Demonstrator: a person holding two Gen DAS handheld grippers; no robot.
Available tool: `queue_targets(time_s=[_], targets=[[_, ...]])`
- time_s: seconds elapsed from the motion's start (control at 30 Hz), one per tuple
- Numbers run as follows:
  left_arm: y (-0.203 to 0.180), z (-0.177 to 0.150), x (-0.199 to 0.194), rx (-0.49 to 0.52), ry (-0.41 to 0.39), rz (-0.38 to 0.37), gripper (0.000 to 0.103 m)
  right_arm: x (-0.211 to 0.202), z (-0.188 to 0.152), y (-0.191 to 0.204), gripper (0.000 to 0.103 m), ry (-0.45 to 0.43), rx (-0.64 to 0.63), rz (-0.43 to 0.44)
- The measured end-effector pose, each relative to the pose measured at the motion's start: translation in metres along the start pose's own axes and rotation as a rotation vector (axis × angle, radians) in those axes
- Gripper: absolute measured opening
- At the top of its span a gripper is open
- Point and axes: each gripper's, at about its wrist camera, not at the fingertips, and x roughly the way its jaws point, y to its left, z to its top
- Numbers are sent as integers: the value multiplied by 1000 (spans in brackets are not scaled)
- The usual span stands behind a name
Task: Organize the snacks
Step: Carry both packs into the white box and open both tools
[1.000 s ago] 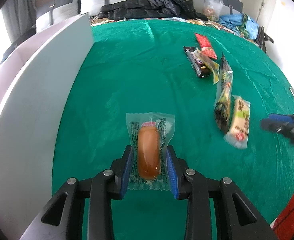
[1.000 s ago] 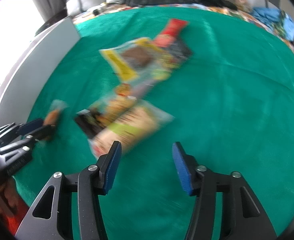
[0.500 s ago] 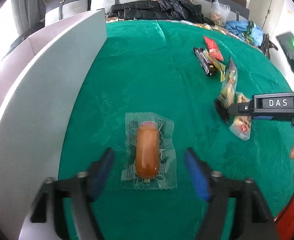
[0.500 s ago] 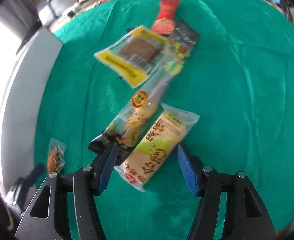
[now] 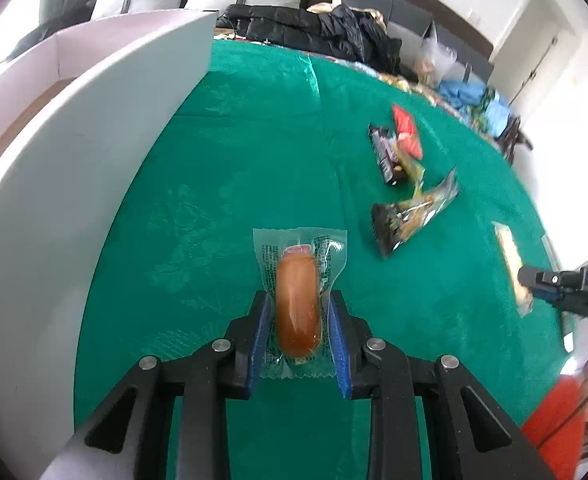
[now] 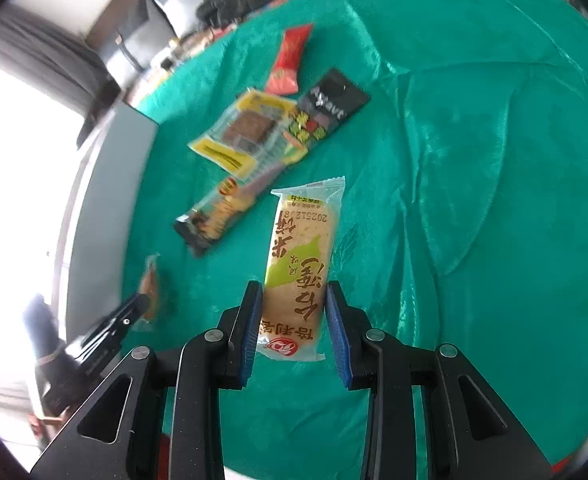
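- Both pairs of jaws have just been closing: half a second ago each stood wide around its packet, and now each is drawn in on it.
- Left gripper (image 5: 299, 334) has its blue pads against the clear wrapper of the sausage (image 5: 297, 312), gripping it along its long sides, near end between the pads, far end sticking out forward. That lengthwise hold should keep the soft pack from folding.
- Right gripper (image 6: 292, 320) clamps the rice cracker (image 6: 300, 272), which half a second ago lay slanted on the cloth beside the dark packet and now runs straight out from the jaws, seemingly lifted a little off the cloth (image 6: 474, 160), though I cannot tell for sure.
- Outward from the right gripper, the dark packet (image 6: 218, 216) lies alone where the cracker was against it; past it sit the yellow packet (image 6: 246, 132), black packet (image 6: 330, 108) and red packet (image 6: 288, 62), overlapping in a loose pile.
- White box (image 5: 74, 160) stands along the cloth's left edge, just beside the sausage; I judge it the place the snacks are bound for, which would explain taking two at once.
- Four packets remain on the cloth, so sorting looks early.
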Motion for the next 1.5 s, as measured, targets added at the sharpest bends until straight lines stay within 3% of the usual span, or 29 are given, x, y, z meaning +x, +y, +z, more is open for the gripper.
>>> queue_targets(time_s=[0.13, 0.2, 0.33, 0.43, 0.53, 0.57, 0.6, 0.63, 0.67, 0.7, 0.77, 0.9, 1.0, 1.07, 1.1, 1.2, 1.27, 1.3, 1.4, 1.5], targets=[[3, 1, -23, -74, -29, -90, 26, -12, -3, 11, 33, -26, -15, 51], [5, 8, -44, -112, -62, -153, 0, -15, -1, 31, 33, -31, -41, 90], [32, 33, -94, -203, -151, -249, 0, -25, 8, 86, 33, -44, -120, 186], [50, 47, -118, -199, -185, -232, 0, -21, 21, 158, 33, -48, -211, 294], [55, 50, -135, -159, -173, -192, 2, -28, 21, 199, 33, -51, -260, 381], [53, 48, -141, -134, -173, -165, 7, -32, 22, 207, 33, -53, -268, 410], [48, 44, -144, -102, -165, -143, 30, -37, 24, 213, 33, -63, -280, 430], [44, 40, -144, -83, -159, -126, 67, -42, 25, 216, 33, -80, -293, 433], [39, 33, -144, -70, -158, -105, 82, -44, 28, 216, 33, -90, -296, 432], [34, 26, -143, -65, -164, -99, 93, -51, 30, 212, 33, -104, -297, 428], [17, 11, -129, -36, -118, -121, 93, -58, 33, 205, 33, -126, -294, 404], [-33, -27, -73, 71, 42, -71, 90, -70, 27, 188, 33, -147, -295, 356], [-67, -62, -27, 213, 142, 122, 82, -77, 19, 174, 33, -147, -289, 337], [-78, -83, 1, 270, 201, 234, 83, -81, 12, 165, 33, -146, -274, 335], [-78, -87, 3, 269, 159, 242, 81, -81, 9, 159, 33, -143, -264, 338], [-87, -90, 3, 303, 128, 221, 41, -81, 0, 148, 33, -144, -255, 332], [-88, -85, 3, 307, 119, 203, 36, -80, -4, 144, 33, -141, -250, 338], [-85, -84, 1, 288, 107, 182, 25, -79, -6, 142, 33, -138, -243, 342], [-67, -72, -10, 182, 108, 95, 25, -79, -8, 137, 33, -133, -232, 346], [-57, -63, -19, 139, 78, 54, 25, -82, -7, 136, 33, -134, -234, 346]])
